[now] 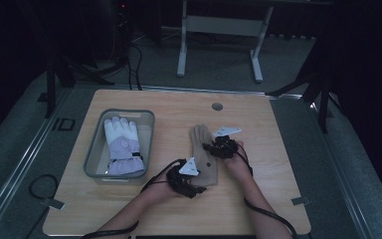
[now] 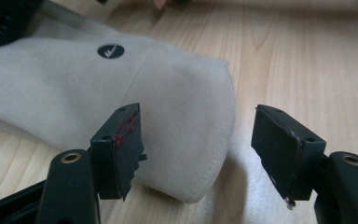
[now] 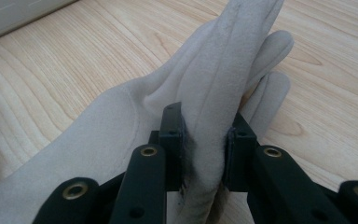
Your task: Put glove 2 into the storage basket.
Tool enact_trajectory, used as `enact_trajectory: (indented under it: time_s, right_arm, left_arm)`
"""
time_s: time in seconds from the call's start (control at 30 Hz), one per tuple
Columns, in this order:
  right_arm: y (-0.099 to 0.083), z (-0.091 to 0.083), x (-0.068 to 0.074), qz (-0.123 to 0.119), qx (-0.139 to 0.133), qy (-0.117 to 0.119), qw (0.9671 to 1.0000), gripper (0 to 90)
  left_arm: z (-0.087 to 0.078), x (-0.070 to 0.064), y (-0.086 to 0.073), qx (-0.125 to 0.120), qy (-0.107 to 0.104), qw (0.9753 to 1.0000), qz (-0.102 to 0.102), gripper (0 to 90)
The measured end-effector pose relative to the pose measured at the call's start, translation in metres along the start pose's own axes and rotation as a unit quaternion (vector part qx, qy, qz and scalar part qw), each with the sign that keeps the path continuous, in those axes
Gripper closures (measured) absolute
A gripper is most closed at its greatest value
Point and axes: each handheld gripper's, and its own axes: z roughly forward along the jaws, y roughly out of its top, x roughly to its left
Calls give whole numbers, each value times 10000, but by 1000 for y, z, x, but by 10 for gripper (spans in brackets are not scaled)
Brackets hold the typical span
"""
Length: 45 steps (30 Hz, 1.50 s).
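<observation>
A tan suede glove (image 1: 202, 152) lies flat in the middle of the wooden table (image 1: 258, 124), fingers pointing away from me. My right gripper (image 1: 219, 147) is shut on a pinched fold of the tan glove (image 3: 223, 79) near its fingers. My left gripper (image 1: 191, 180) is open at the glove's cuff (image 2: 186, 121), one jaw over the cloth and one over bare wood. A round dark logo (image 2: 110, 51) marks the cuff. A white and lilac ski glove (image 1: 123, 145) lies in a grey bin (image 1: 92, 154) at the left.
The bin takes the left part of the table. A round grommet (image 1: 217, 106) sits near the far edge. A white desk frame (image 1: 219, 30) and cables (image 1: 129, 59) stand on the floor beyond. Cables trail from both grippers off the near edge.
</observation>
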Motion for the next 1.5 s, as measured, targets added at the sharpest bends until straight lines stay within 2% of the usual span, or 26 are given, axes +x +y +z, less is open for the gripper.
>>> enact_trajectory:
  time_s: [0.1, 0.13, 0.17, 0.23, 0.27, 0.33, 0.43, 0.47, 0.53, 0.57, 0.6, 0.63, 0.67, 0.77, 0.93, 1.1, 1.27, 1.5]
  right_arm:
    - [1, 0, 1, 1, 26, -29, 10000, 735]
    - [1, 0, 1, 1, 26, -29, 10000, 735]
    - [1, 0, 1, -12, 52, -49, 10000, 735]
    - [2, 0, 1, -27, 57, -51, 10000, 735]
    - [2, 0, 2, -12, 65, -54, 10000, 735]
    - [2, 0, 2, -2, 79, -72, 9999, 736]
    - [3, 0, 3, 13, 88, -91, 9999, 738]
    - [3, 0, 3, 18, 82, -94, 9999, 739]
    - [2, 0, 3, 28, 63, -79, 9999, 744]
    - [2, -1, 4, 10, 62, -74, 10000, 746]
    - [3, -1, 4, -46, 62, -91, 9999, 748]
    - [3, -1, 4, -46, 62, -91, 9999, 748]
    - [4, -2, 4, 44, 69, -51, 10000, 753]
    - [5, -3, 4, 80, 81, -12, 9999, 756]
    - [9, -5, 6, 183, 67, 146, 9997, 758]
    - [14, -7, 11, 110, 81, 185, 9997, 759]
    - [29, -13, 17, 126, -98, 284, 9995, 759]
    - [44, -19, 25, 58, -199, 306, 9993, 759]
  left_arm:
    - [4, -2, 2, 100, 268, 9996, 57, 383]
    - [4, -2, 2, 100, 268, 9996, 57, 395]
    - [6, -5, 4, 176, 403, 9989, 187, 396]
    - [6, -5, 4, 201, 430, 9987, 209, 396]
    - [6, -6, 4, 212, 522, 9981, 263, 410]
    - [6, -6, 3, 175, 591, 9977, 265, 465]
    - [5, -4, 4, 216, 705, 9969, 277, 625]
    - [4, -2, 4, 197, 842, 9961, 156, 701]
    - [3, 3, 3, 131, 731, 9972, -37, 771]
    - [3, 3, 3, 131, 731, 9972, -37, 783]
    - [1, 6, 3, 80, 581, 9981, -213, 790]
    - [1, 6, 3, 80, 581, 9981, -213, 796]
    - [-1, 8, 3, 75, 502, 9983, -291, 800]
    - [-3, 7, 3, 86, 465, 9984, -293, 808]
    - [-12, 2, 7, 195, 461, 9986, -171, 813]
    - [-22, 0, 13, 261, 471, 9985, -101, 817]
    - [-38, -1, 20, 230, 528, 9983, -85, 817]
    - [-53, -1, 25, 214, 560, 9982, -87, 817]
